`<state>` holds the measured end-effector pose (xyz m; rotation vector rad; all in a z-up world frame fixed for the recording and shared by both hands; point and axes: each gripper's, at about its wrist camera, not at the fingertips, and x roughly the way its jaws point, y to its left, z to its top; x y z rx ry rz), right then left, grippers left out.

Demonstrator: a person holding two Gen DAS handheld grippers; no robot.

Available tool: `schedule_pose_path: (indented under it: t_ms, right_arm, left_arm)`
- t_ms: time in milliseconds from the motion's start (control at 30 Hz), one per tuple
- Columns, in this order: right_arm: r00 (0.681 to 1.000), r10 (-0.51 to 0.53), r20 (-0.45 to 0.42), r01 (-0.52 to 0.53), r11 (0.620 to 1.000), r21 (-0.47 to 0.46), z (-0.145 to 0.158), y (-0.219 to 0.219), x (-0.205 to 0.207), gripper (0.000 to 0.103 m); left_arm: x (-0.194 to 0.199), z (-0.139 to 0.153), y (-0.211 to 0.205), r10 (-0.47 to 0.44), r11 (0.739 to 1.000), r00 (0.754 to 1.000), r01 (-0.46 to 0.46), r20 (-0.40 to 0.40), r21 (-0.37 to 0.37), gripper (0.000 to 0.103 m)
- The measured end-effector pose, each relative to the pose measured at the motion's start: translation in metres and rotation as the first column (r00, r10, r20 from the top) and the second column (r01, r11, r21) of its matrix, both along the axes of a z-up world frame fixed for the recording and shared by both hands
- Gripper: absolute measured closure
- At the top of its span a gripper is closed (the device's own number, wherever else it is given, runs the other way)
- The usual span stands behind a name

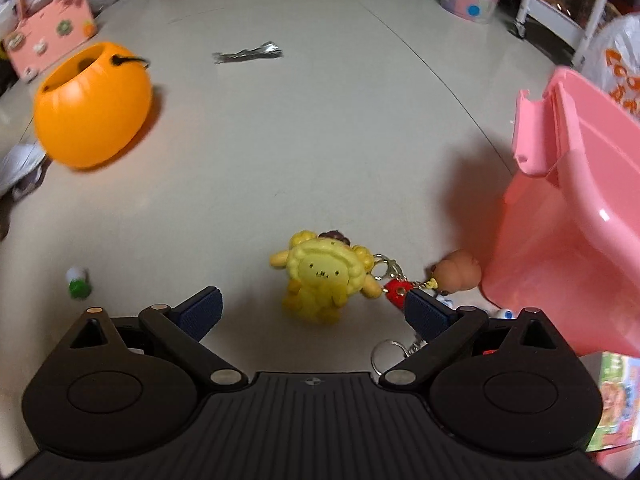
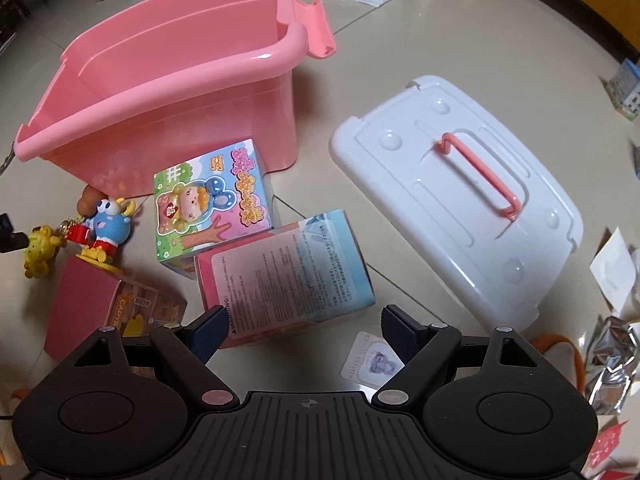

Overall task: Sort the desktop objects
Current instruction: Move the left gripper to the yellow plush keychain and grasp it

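Observation:
My left gripper [image 1: 314, 310] is open and empty, low over the floor, with a yellow plush keychain [image 1: 324, 278] just ahead between its fingers. A red charm [image 1: 396, 292] and a brown figure [image 1: 456, 274] lie right of it, by the pink bin [image 1: 580, 216]. My right gripper [image 2: 302, 330] is open and empty above a pink-and-blue box [image 2: 288, 268]. Beyond lie a colourful cartoon box [image 2: 212, 208], a blue figurine [image 2: 108, 230], a red box [image 2: 88, 304] and the open pink bin [image 2: 168, 92]. The yellow keychain also shows in the right wrist view [image 2: 40, 252].
The bin's white lid with a pink handle [image 2: 460, 196] lies on the floor at right. An orange pumpkin bucket [image 1: 92, 104], a small green-and-white piece [image 1: 78, 282] and a silver wrapper [image 1: 248, 54] lie on the left side. Foil bags [image 2: 612, 360] and a small card [image 2: 372, 360] are near my right gripper.

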<state>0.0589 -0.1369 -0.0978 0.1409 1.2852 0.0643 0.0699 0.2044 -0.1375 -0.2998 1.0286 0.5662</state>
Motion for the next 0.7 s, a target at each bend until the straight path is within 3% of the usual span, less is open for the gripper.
schedule_pose_path:
  t_ms: [333,500,700]
  right_arm:
    - [0.999,0.035,-0.025,-0.035,0.999,0.021,-0.01,0.015,0.008,0.022]
    - [0.998,0.042,-0.048,-0.041,0.999,0.022,-0.018,0.018,0.01,0.022]
    - [0.998,0.037,-0.059,-0.036,0.999,0.02,-0.022,0.019,0.01,0.021]
  left_arm:
    - [0.024,-0.03,0.008,-0.032,0.999,0.999,0.032,-0.013,-0.006,0.008]
    - [0.032,-0.045,0.007,-0.041,0.998,0.998,0.039,-0.037,-0.047,0.025]
    - [0.032,-0.052,0.007,-0.018,0.996,1.0,0.016,-0.024,-0.084,0.03]
